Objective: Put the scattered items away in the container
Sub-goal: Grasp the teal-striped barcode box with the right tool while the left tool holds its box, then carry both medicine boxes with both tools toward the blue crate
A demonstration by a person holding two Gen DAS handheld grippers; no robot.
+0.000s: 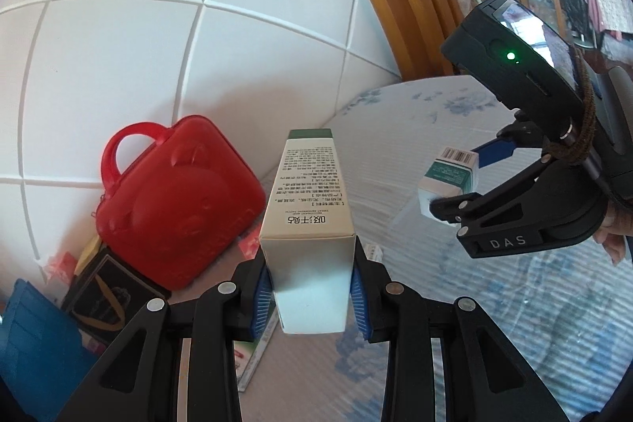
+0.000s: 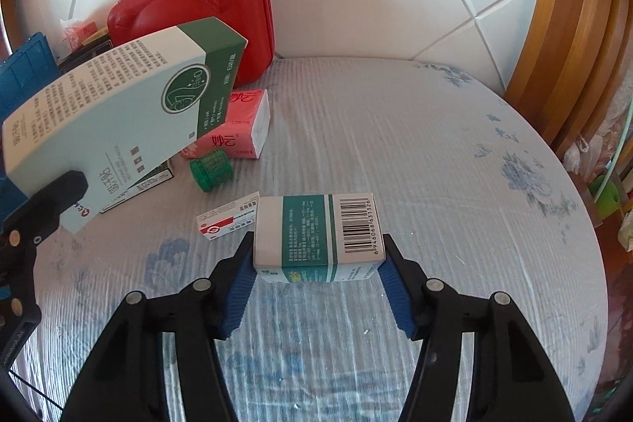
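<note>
My blue ribbed finger pads (image 1: 262, 303) look rubbery against the matt cardboard patch box (image 1: 306, 224). The red case (image 2: 198, 6) is hard, faintly glossy moulded shell. The bedsheet (image 2: 395, 145) is finely ribbed cloth; the headboard frame (image 2: 573, 46) is varnished wood.

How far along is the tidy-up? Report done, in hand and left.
Done: nothing visibly packed; the red case looks shut. In hand: left gripper clamps the tall green-and-white box; right gripper clamps the small barcoded box. Left on the bed: pink tissue pack, green cap, red-and-white carton.
</note>
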